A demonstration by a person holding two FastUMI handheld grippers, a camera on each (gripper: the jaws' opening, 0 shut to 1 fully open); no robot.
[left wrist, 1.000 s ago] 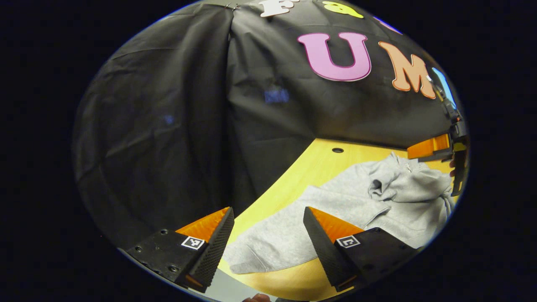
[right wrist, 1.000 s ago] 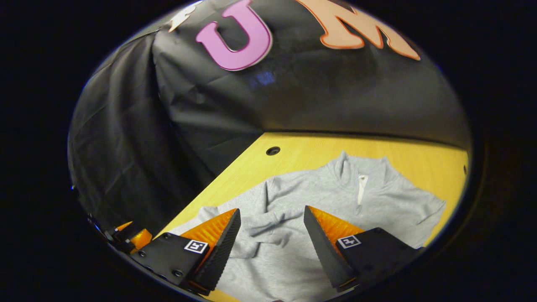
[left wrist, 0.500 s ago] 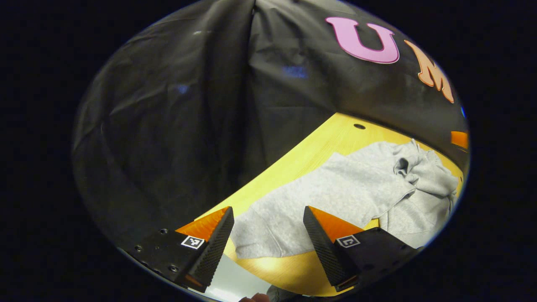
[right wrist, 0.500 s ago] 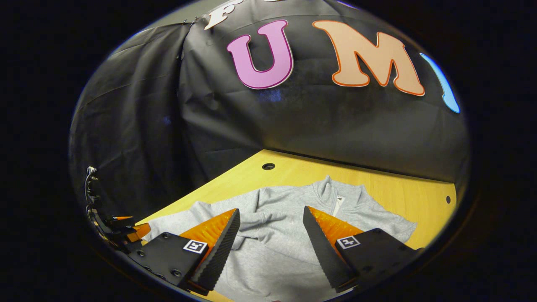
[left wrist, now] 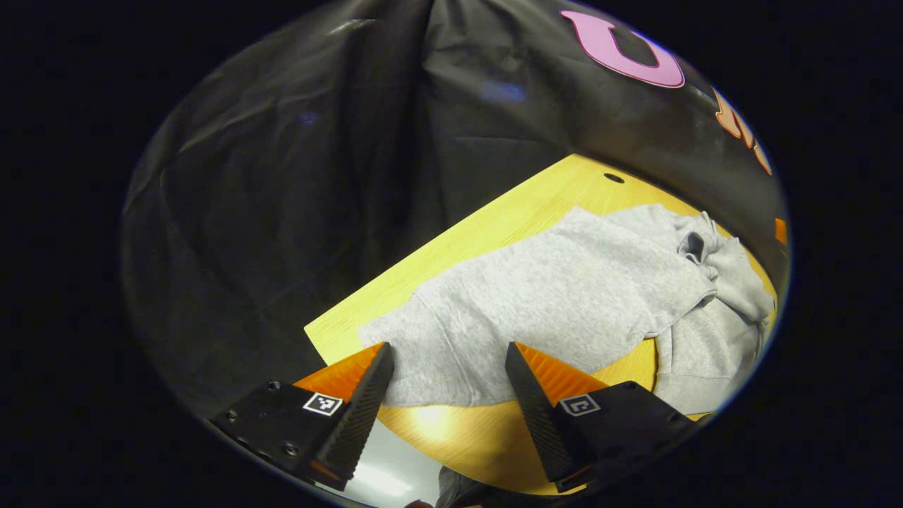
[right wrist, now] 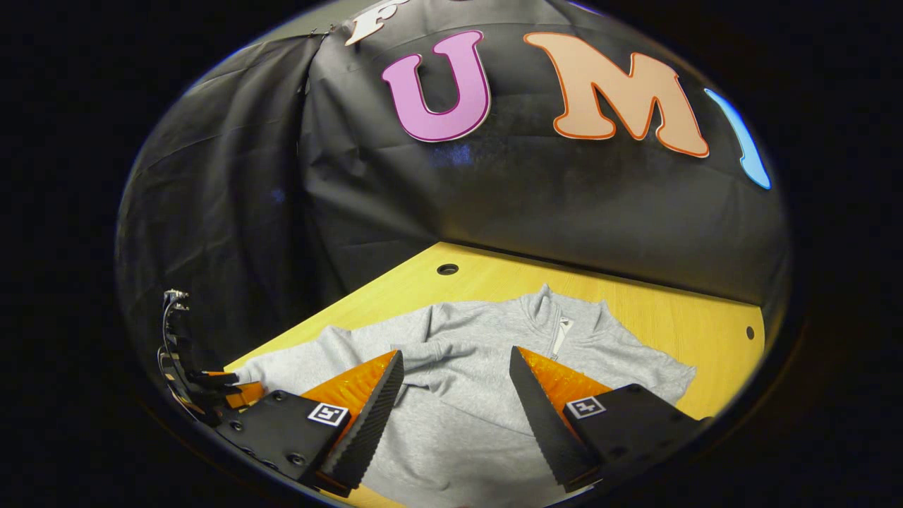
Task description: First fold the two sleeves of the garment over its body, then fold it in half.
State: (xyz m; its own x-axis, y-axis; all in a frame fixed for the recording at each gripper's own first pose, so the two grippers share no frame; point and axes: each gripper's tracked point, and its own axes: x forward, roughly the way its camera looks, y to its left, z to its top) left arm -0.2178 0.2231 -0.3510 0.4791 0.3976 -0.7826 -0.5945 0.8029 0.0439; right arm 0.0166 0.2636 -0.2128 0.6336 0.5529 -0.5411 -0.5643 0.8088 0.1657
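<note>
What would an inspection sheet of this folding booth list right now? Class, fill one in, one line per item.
Surface: yellow wooden table with round holes.
Job's things: grey sweatshirt lying flat, collar toward the wall; one sleeve stretched out sideways, not yet folded.
Clutter: nothing seen.
Grippers: left gripper open, above the sleeve's cuff end; right gripper open, above the body.
Cables: nothing seen.
Surroundings: black cloth wall.
</note>
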